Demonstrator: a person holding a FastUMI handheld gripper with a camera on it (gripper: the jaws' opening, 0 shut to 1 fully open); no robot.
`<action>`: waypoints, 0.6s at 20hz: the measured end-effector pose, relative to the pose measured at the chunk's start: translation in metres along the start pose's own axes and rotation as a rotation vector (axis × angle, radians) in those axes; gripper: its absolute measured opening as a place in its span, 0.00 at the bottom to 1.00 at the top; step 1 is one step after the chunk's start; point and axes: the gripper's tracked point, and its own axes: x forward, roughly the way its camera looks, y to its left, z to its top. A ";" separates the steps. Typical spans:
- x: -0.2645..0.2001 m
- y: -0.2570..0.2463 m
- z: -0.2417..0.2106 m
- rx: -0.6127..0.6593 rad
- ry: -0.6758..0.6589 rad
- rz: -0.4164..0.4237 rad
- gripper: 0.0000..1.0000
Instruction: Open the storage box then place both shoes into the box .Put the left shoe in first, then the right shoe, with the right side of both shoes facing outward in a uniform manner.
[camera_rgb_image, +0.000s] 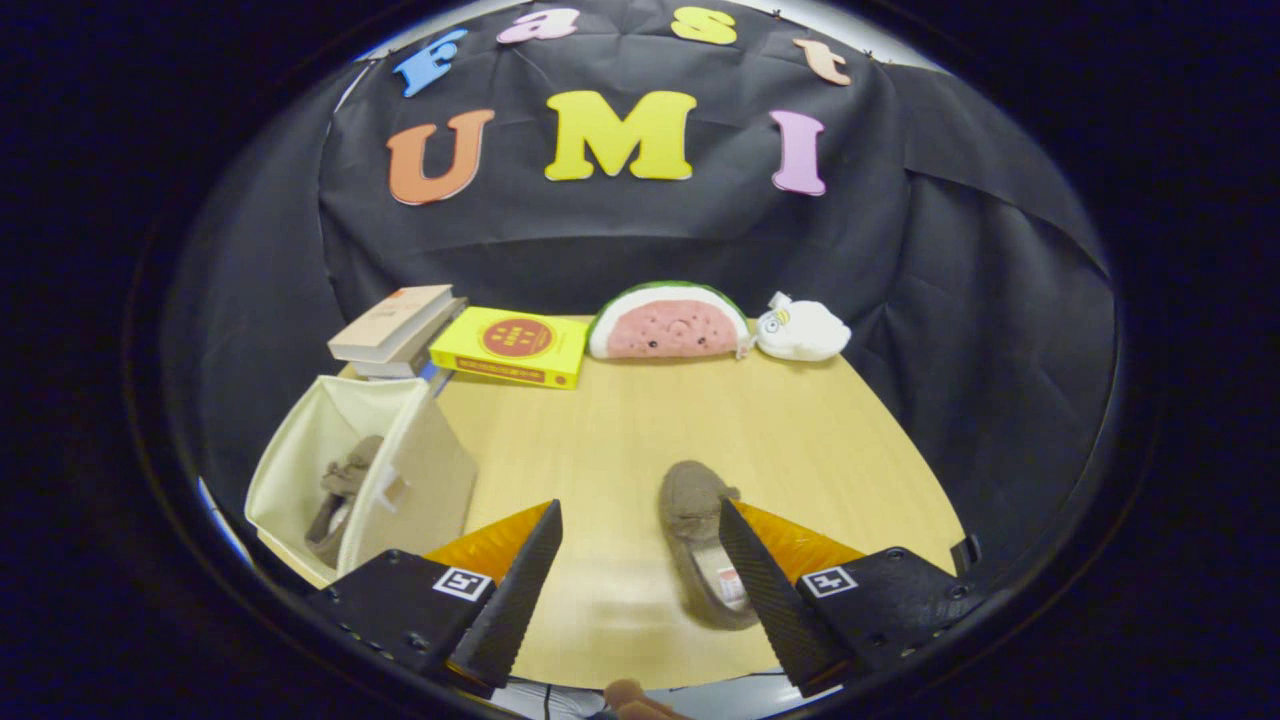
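On the wooden table (620, 420), the gripper (640, 540) hangs low with its fingers spread wide and holding nothing. A brown shoe (700, 545) lies between them, close against the right finger. To the near left, the cream storage box (300, 470) stands open with one shoe (335, 495) already inside. The next grasp would likely go best centred over the shoe's middle, closing evenly so it keeps its facing.
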 end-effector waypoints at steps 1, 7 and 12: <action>0.010 -0.016 -0.008 -0.011 0.027 -0.027 0.96; 0.056 -0.070 -0.050 -0.054 0.170 -0.090 0.94; 0.081 -0.094 -0.066 -0.062 0.237 -0.143 0.95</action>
